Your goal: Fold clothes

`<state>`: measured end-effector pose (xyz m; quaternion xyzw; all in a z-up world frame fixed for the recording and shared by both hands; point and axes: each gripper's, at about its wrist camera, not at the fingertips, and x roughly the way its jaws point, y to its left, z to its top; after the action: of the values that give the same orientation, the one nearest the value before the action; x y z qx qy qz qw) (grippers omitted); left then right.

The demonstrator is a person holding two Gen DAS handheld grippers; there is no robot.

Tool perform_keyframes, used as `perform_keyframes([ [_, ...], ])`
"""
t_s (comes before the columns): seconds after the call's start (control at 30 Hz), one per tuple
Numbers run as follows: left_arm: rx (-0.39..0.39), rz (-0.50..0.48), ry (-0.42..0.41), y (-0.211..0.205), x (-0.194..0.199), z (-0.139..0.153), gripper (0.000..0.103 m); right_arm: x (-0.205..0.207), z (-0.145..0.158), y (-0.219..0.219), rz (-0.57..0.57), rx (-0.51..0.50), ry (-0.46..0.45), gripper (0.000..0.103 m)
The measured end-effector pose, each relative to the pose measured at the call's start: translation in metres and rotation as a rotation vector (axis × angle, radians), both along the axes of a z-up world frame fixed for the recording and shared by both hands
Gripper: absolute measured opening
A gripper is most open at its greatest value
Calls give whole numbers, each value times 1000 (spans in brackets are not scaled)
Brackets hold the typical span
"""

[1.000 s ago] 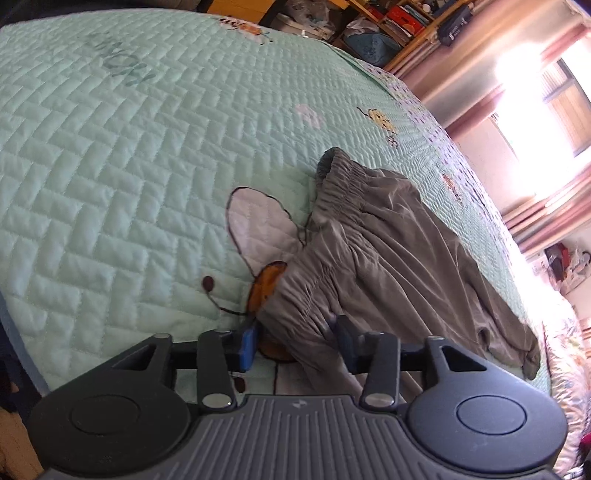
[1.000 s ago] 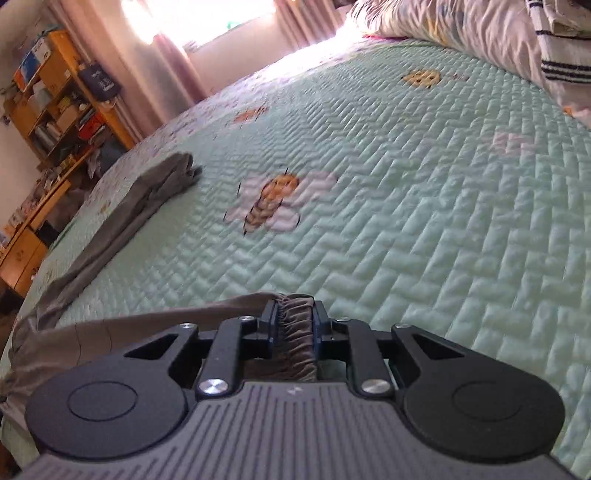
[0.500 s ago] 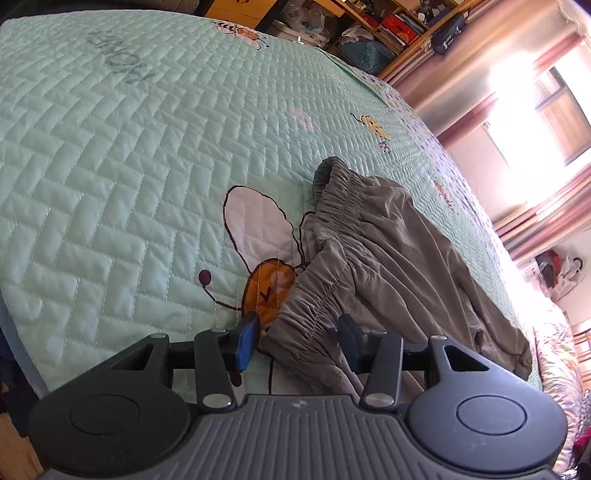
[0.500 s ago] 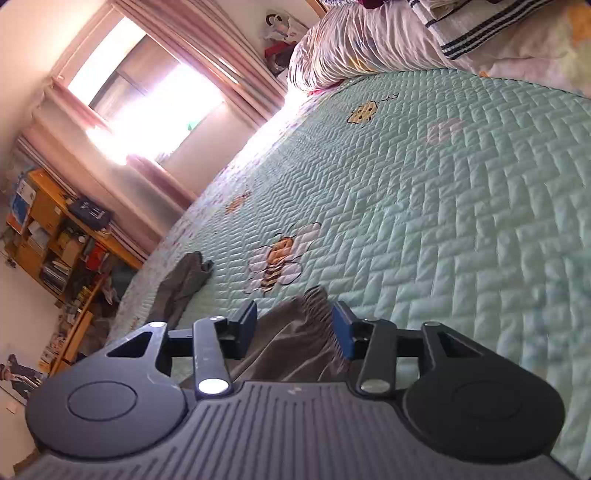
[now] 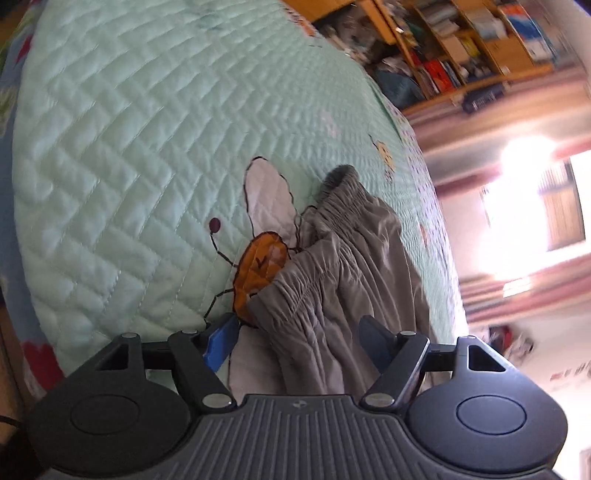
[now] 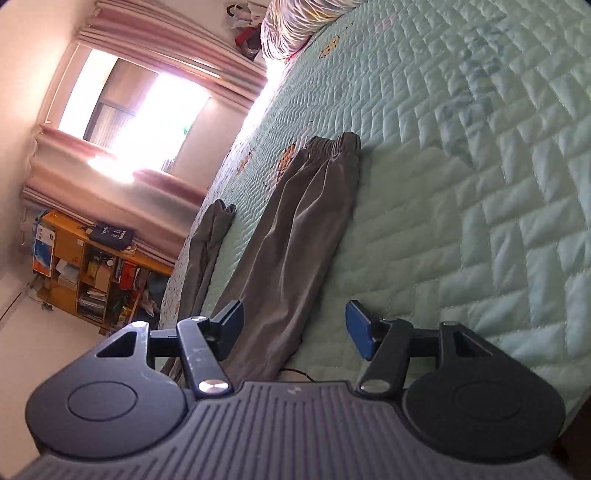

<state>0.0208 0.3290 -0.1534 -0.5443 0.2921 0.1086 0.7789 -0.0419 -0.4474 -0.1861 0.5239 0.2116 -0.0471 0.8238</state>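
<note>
Grey trousers (image 5: 347,266) with a gathered elastic waistband lie on the mint quilted bedspread (image 5: 122,147). In the left wrist view the waistband runs toward my left gripper (image 5: 301,341), which is open and empty just above the cloth. In the right wrist view the trousers (image 6: 295,236) stretch away with the waistband at the far end and a leg (image 6: 208,247) lying to the left. My right gripper (image 6: 295,325) is open and empty over the near end of the trousers.
A bee print (image 5: 260,264) on the bedspread lies beside the waistband. Wooden shelves (image 6: 85,269) full of books stand beyond the bed. A bright window with pink curtains (image 6: 147,92) and pillows (image 6: 295,22) are at the far side.
My right gripper let go of the waistband, opened wide and drew back from the trousers. My left gripper opened wider and tilted, staying near the waistband.
</note>
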Motion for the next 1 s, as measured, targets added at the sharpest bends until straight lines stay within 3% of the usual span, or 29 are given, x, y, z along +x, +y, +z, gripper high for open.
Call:
perform_keyframes([
  [0.03,-19,19,2,1,3,-2,69,2,1,0,1,2,1,63],
  [0.1,-26,37,21,2,12,-7,37,5,0,-2,6,24,-7,63],
  [0.2,-68,64,26,2,19,-19,18,7,-2,-4,-5,42,-16,63],
  [0.43,84,87,-19,-14,-1,-3,14,0,-6,-4,-19,60,-43,63],
  [0.63,58,87,-20,-6,-13,-6,15,8,-2,-7,-27,33,-38,64],
  [0.9,24,72,-15,1,-11,-12,16,45,-16,-28,-115,125,-86,64],
  [0.93,19,68,-18,1,-13,-13,16,47,-16,-29,-122,124,-91,63],
  [0.97,16,65,-22,0,-14,-13,16,47,-15,-30,-121,117,-84,55],
  [1.0,24,60,-26,-1,-15,-11,16,47,-14,-30,-118,107,-74,40],
])
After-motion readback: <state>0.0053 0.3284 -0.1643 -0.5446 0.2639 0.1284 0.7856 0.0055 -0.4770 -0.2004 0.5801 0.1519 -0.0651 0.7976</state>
